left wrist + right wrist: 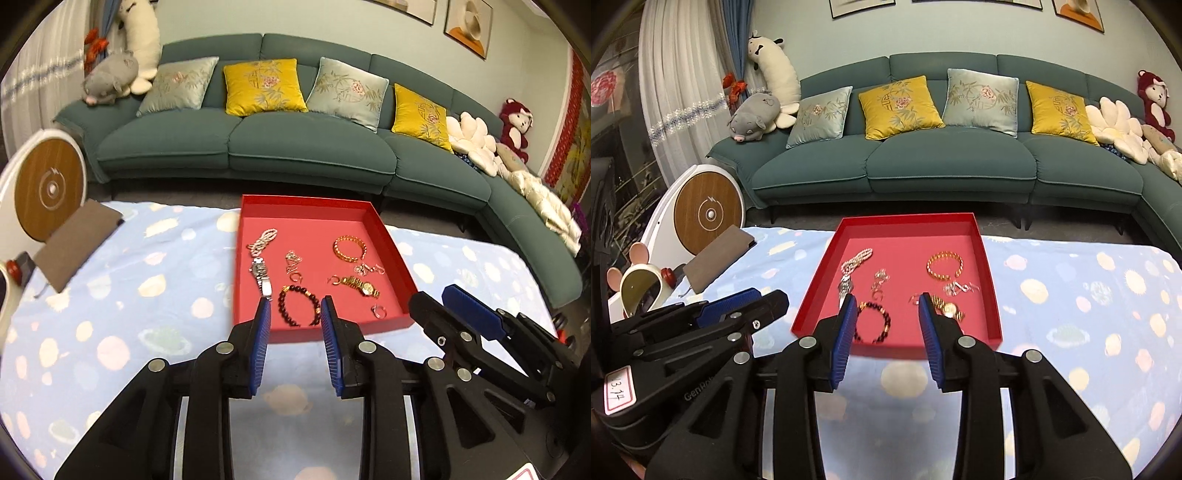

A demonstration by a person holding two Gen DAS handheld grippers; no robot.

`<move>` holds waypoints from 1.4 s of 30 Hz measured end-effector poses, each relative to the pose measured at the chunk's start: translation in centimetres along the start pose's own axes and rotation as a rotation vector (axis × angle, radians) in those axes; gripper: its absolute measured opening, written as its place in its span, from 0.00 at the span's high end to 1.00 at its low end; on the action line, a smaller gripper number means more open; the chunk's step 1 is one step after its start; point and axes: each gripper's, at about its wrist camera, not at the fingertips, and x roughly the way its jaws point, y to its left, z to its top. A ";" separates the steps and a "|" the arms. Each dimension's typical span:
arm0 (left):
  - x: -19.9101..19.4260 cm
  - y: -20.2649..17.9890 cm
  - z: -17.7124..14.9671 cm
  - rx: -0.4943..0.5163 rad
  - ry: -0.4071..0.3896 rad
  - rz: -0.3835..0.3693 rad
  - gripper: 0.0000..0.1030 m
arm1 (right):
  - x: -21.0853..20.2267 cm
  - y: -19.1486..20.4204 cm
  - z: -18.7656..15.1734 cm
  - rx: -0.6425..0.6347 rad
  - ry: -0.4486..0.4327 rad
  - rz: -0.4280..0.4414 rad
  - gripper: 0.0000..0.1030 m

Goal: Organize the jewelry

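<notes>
A red tray (306,201) (905,218) lies on a light blue patterned cloth (147,295). In it are a pearl bracelet (264,239), a silver watch (261,275), a gold bracelet (349,248), a gold watch (360,286), a dark bead bracelet (286,315) (873,321) and small silver pieces (293,266). My left gripper (295,301) hangs above the tray's near edge, open, with nothing between its blue pads. My right gripper (887,297) hovers beside it on the right, also open and empty. Each one shows in the other's view: the right gripper (434,293), the left gripper (770,294).
A brown pouch (77,247) lies at the cloth's far left corner. Next to it stands a white round device with a wooden face (48,188). A green sofa (303,147) with cushions and plush toys runs behind the table and along the right.
</notes>
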 end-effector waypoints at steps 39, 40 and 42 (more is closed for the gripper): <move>-1.7 1.9 -7.5 -0.032 0.049 0.131 0.53 | -3.0 2.6 -7.7 -0.065 0.039 -0.090 0.46; -1.5 1.8 -7.4 -0.035 0.049 0.131 0.52 | -2.9 2.4 -7.6 -0.059 0.038 -0.094 0.45; -1.2 1.4 -7.2 -0.030 0.049 0.136 0.52 | -2.9 2.0 -7.4 -0.051 0.036 -0.102 0.44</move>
